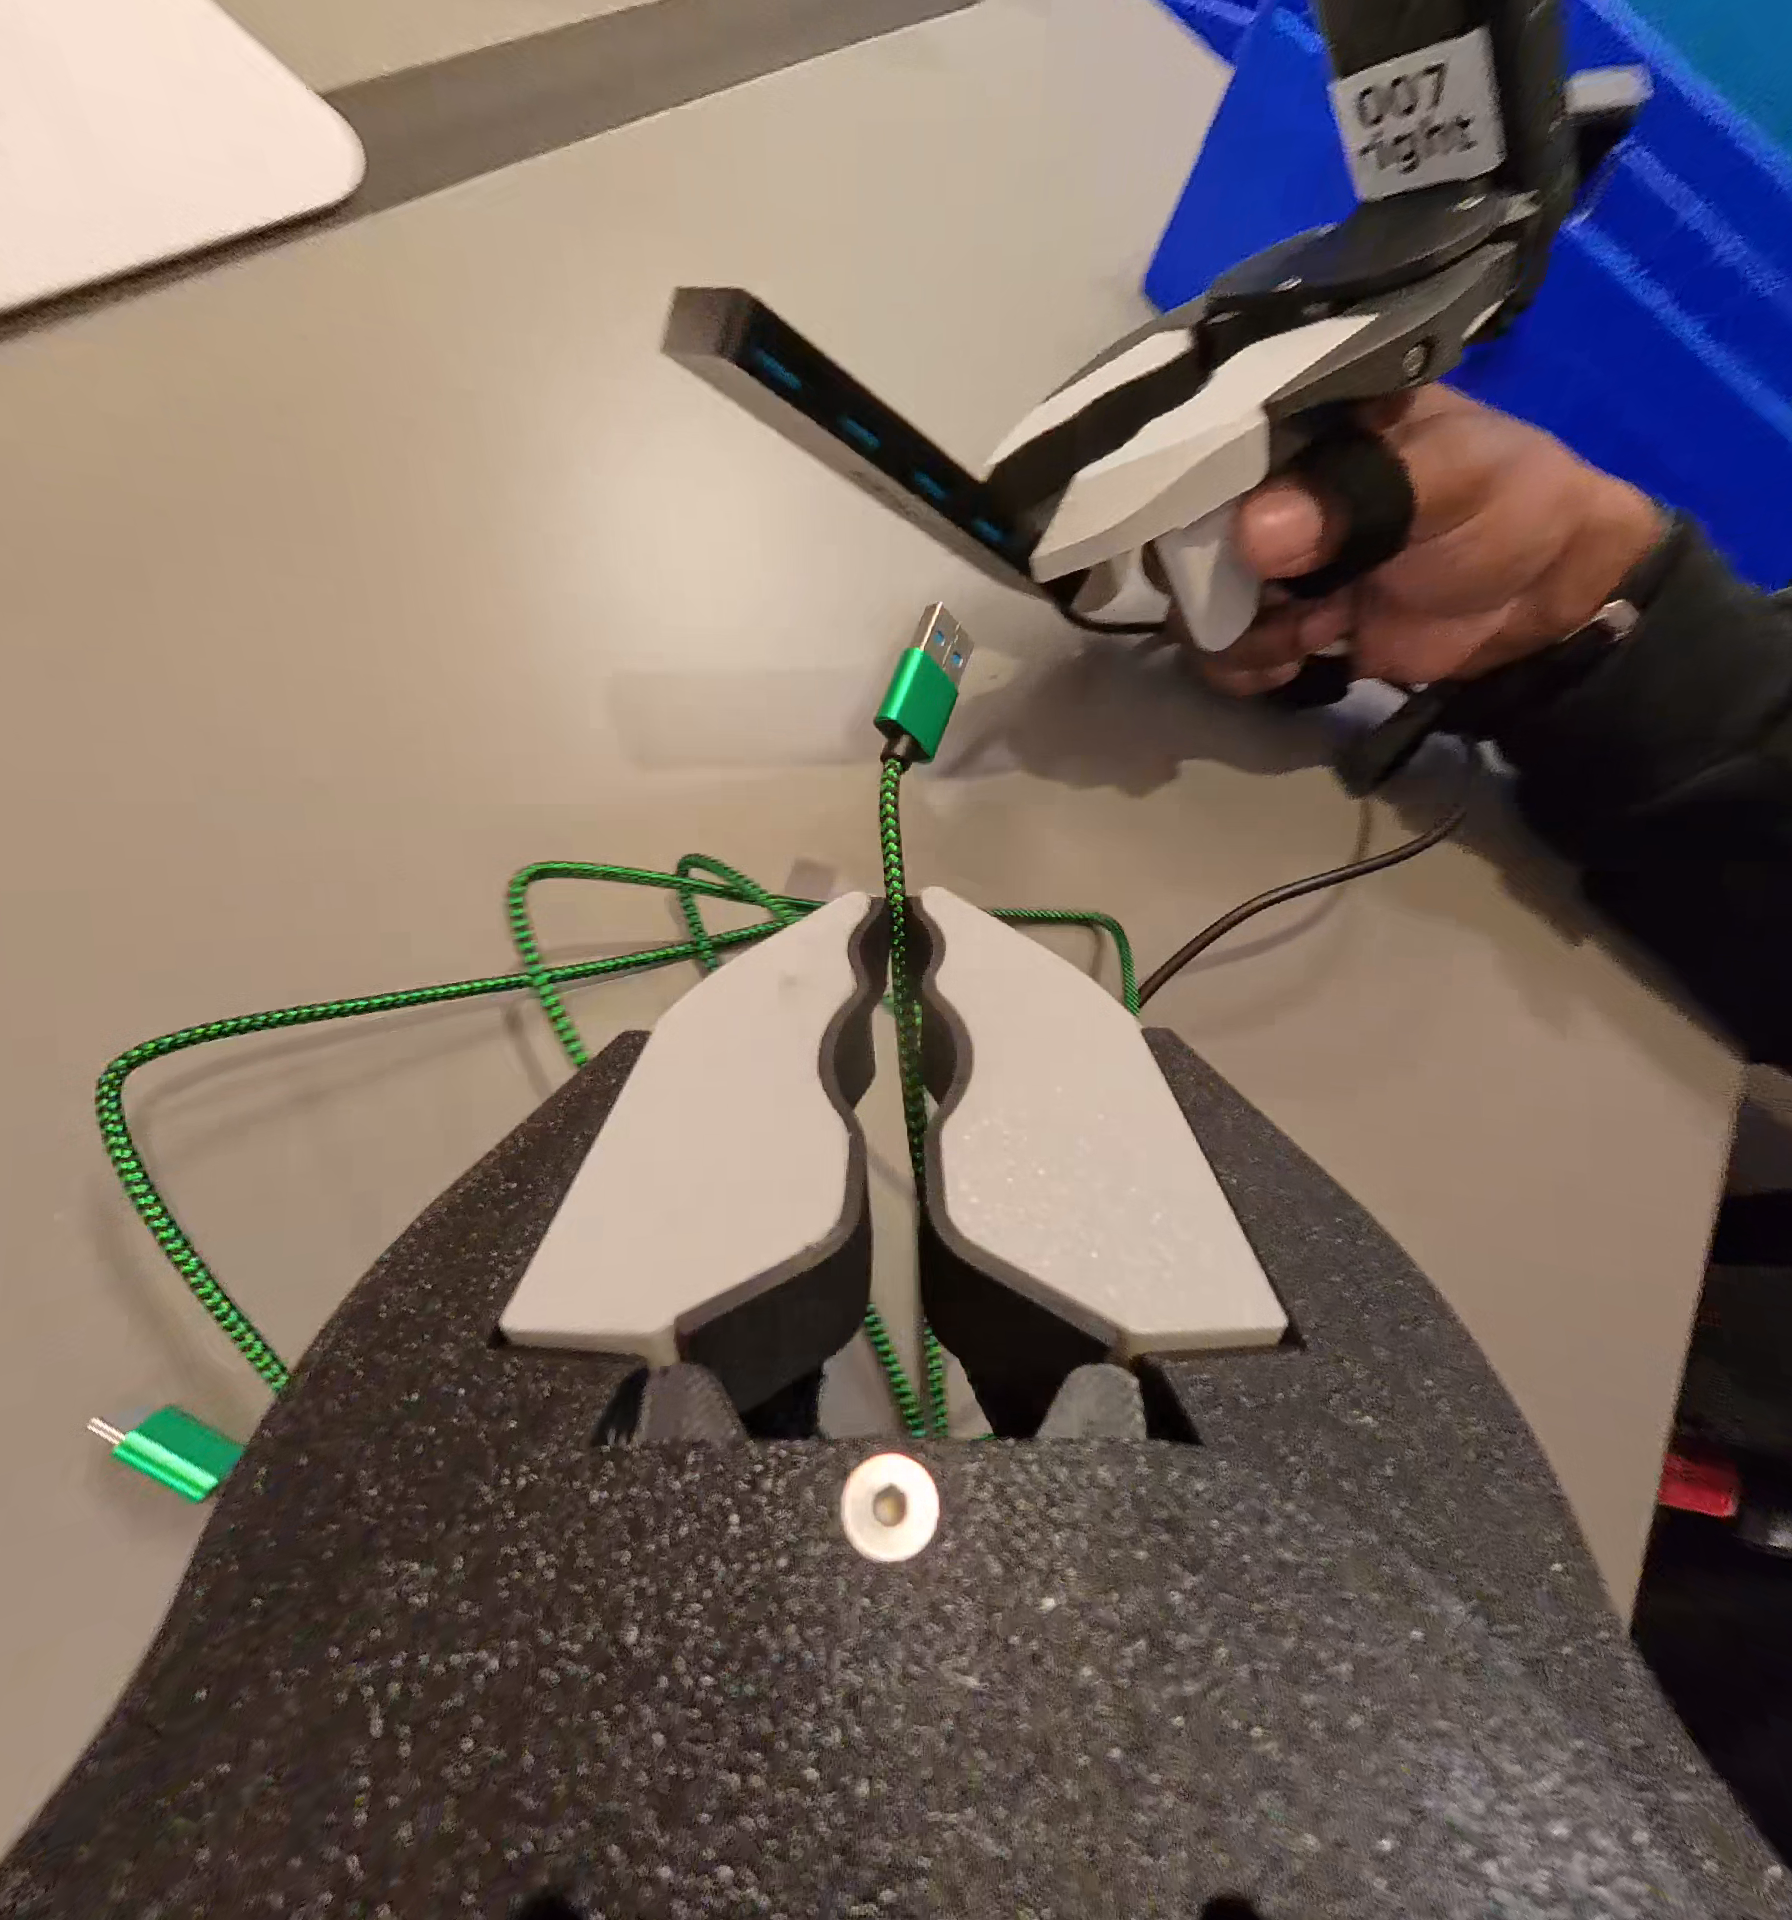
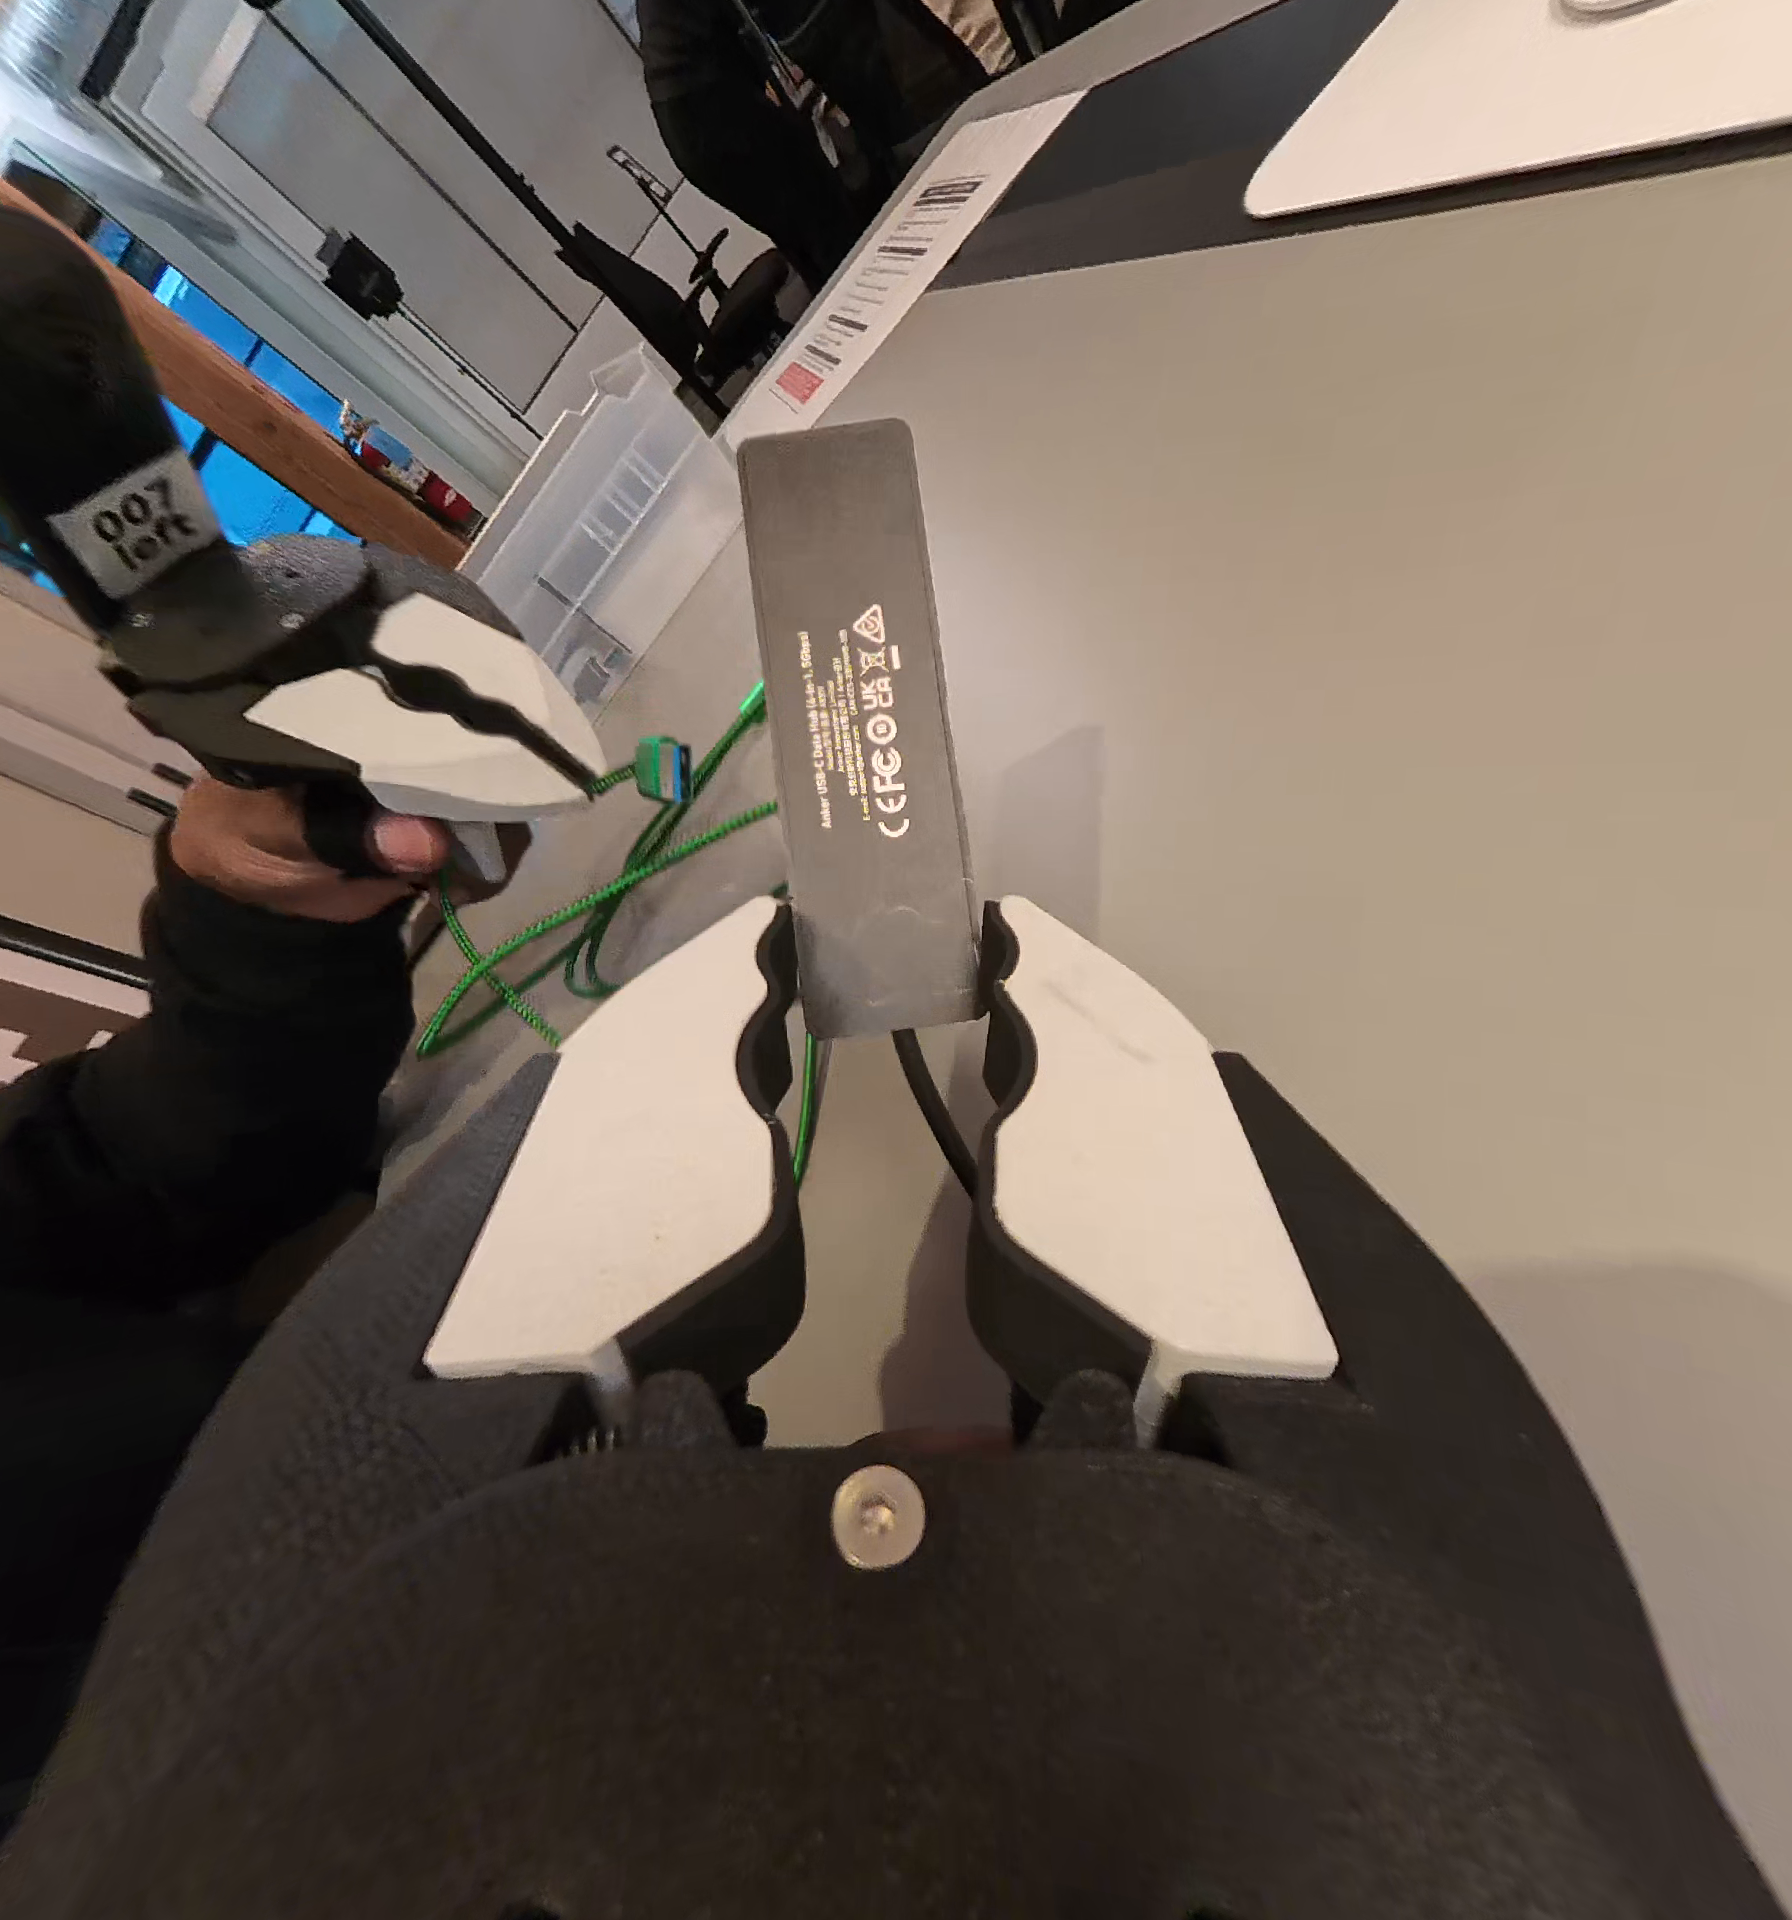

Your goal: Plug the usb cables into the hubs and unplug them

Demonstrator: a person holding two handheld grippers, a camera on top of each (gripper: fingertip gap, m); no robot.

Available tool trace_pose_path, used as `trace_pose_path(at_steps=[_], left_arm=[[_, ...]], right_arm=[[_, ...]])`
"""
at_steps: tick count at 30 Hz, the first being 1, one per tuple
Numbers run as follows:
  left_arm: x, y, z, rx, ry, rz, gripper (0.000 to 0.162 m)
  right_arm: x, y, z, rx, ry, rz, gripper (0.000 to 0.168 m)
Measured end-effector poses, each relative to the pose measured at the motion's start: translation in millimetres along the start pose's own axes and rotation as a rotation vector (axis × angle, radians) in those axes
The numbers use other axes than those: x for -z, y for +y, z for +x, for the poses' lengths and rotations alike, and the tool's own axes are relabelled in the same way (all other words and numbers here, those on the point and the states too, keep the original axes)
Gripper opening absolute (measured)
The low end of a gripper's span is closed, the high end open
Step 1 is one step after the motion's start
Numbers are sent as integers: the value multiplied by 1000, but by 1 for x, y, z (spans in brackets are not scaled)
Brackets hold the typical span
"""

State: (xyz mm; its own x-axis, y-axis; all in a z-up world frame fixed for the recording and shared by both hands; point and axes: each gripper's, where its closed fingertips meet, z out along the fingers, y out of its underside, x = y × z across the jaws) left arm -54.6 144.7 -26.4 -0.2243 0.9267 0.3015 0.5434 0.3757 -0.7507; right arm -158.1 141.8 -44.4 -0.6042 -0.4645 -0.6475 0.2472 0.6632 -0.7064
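Note:
My left gripper (image 1: pixel 897 914) is shut on a green braided USB cable (image 1: pixel 897 862), a little behind its green USB-A plug (image 1: pixel 925 694), which sticks up free in the air. My right gripper (image 2: pixel 887 925) is shut on the near end of a dark grey USB hub (image 2: pixel 861 717) and holds it above the table. In the left wrist view the hub (image 1: pixel 830 416) shows a row of blue ports, and the plug tip sits below and apart from them. The right gripper also shows there (image 1: pixel 1017 499), and the left gripper shows in the right wrist view (image 2: pixel 585 774).
The cable's slack loops on the beige table (image 1: pixel 352 644), ending in a second green plug (image 1: pixel 170 1451). The hub's black lead (image 1: pixel 1276 904) trails right. A blue bin (image 1: pixel 1702 260) stands at the back right, a white mat (image 1: pixel 92 156) at the back left, and a clear plastic organiser (image 2: pixel 611 520) beside the table. About 11 cm separates my left fingertips from my right.

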Motion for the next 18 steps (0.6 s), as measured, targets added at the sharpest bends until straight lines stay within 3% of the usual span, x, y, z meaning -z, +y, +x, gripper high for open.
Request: trace_pose_path(at_steps=[1, 6, 11, 18], left_arm=[[-6, -1, 2, 14, 46, 18, 2], [-14, -3, 0, 84, 245, 149, 2], [2, -1, 2, 69, 421, 237, 2], [13, 4, -2, 77, 483, 260, 2]], right_arm=[[0, 0, 1, -6, 5, -1, 33], [-2, 8, 8, 45, 106, -56, 33], [-11, 17, 11, 136, 218, -124, 32], [-16, 27, 13, 169, 271, -181, 33]])
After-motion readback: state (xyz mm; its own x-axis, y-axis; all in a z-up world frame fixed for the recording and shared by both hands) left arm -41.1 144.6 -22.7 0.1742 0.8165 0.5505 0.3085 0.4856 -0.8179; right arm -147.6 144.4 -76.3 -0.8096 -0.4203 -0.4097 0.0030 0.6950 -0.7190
